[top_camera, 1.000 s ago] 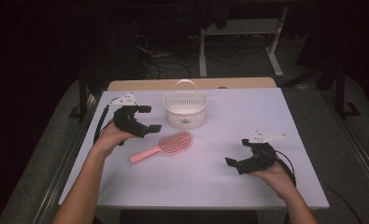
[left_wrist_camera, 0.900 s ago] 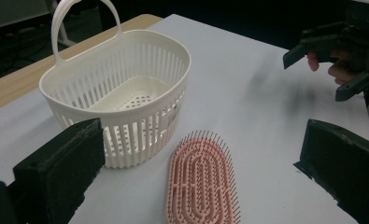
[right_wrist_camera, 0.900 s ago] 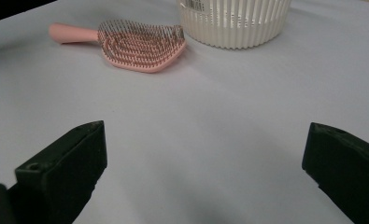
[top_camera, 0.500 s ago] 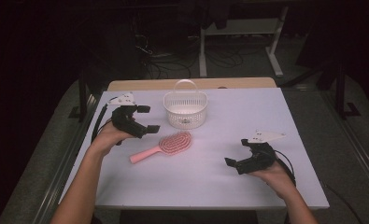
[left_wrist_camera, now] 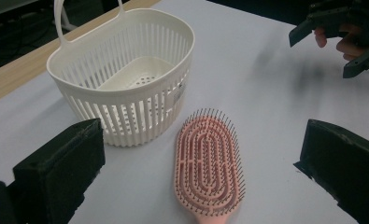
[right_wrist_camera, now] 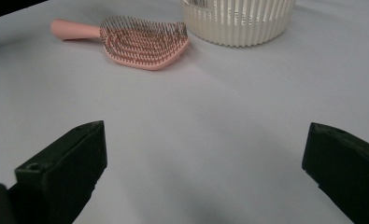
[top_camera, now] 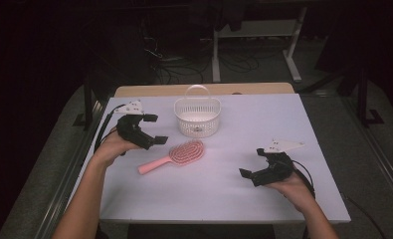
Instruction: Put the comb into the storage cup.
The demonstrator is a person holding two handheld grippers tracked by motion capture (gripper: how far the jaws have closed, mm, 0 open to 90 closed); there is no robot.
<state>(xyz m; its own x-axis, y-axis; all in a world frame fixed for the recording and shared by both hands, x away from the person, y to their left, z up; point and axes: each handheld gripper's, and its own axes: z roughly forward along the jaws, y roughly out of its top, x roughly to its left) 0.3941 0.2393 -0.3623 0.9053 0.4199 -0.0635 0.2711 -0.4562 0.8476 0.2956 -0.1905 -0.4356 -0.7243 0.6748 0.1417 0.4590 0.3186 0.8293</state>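
On the pale surface (top_camera: 224, 194) the pink hairbrush (top_camera: 176, 155) lies flat, bristles up, just in front of the white slatted basket (top_camera: 198, 117), near it but apart. Nothing is done yet, by my reading: the basket is empty and the brush untouched. Left gripper (top_camera: 151, 130) hovers just beside the brush with its jaws spread wide; right gripper (top_camera: 250, 164) rests well apart, also gaping, holding nothing. A small label on the basket's wall is too blurred to read

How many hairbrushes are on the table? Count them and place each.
1. The pink hairbrush lies bristles up on the table, just in front of the white basket, near the left gripper.
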